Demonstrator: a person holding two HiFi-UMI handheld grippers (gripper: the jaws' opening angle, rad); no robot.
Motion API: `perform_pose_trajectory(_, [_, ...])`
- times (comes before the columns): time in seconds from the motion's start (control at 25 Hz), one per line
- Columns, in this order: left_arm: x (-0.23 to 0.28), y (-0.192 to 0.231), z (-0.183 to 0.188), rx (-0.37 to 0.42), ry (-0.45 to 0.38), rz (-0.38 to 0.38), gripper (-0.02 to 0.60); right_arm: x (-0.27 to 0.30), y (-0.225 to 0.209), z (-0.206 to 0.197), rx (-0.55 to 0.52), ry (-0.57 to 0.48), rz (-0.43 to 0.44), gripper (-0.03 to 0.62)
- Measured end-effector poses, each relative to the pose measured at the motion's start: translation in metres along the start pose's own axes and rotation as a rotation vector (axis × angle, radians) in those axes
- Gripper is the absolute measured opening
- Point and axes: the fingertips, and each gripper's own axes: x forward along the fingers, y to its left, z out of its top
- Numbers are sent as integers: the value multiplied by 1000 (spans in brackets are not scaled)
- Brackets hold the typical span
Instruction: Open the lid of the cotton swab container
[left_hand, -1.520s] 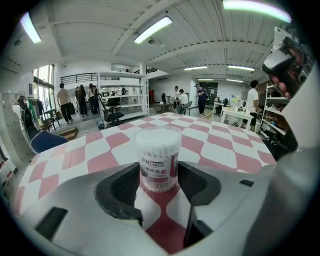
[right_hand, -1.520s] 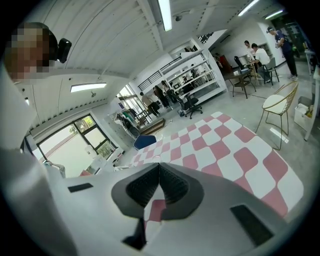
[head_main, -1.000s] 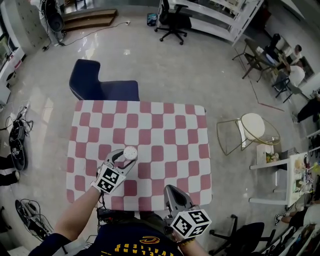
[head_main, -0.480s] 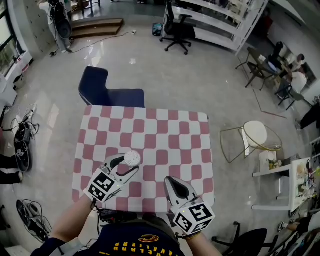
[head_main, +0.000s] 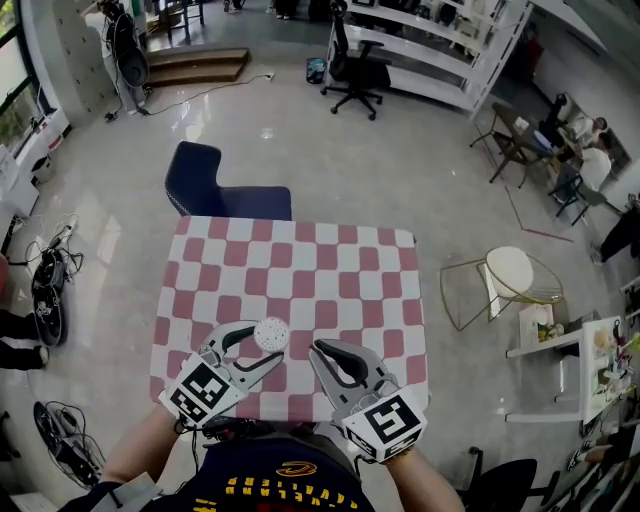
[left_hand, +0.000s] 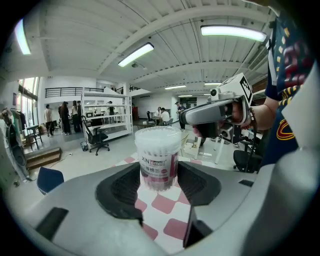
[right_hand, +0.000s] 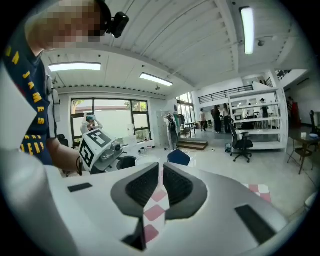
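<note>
A: Status on the swab tub?
B: Left gripper is clamped on the cotton swab container round its lower body. It's upright, over the checked table near the person's edge, left of centre. Looks clear of the cloth.
A: Lid?
B: Lid still seated, so opening not started. Right gripper is pinched together with nothing in it, just beside the container.
A: What's left?
B: Right one has to take the lid and pop it. Hold is done, the rest is ahead.
</note>
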Motion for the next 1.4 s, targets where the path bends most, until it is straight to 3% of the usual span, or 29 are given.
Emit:
perform_pose_trajectory(0.12, [-4,-18,4,23,-3,-33,238,0,10,10,-52,-14,45,30])
perform_pose_trajectory(0.32, [-7,-30,3,37,2,-51,238,-5,18,18,-36,-35,105,101])
perform_pose_trajectory(0.44, [-9,-31,2,45,3,-52,238,-3,30,16,-76,26,151,169])
perform_pose_trajectory(0.56, [-10,-35,2,57,2,-62,238,3,43,8,-186,95,192,240])
perform_pose_trajectory(0.8, [-10,-43,5,78,-29,-105,238,16,54,-5,-266,140,272,262])
perform_pose_trajectory(1.04, [-7,-51,4,75,-44,-144,238,20,55,-12,-290,176,266,262])
perform_pose_trajectory(1.4, [-5,-46,7,105,-44,-131,238,26,54,-15,-250,142,262,257])
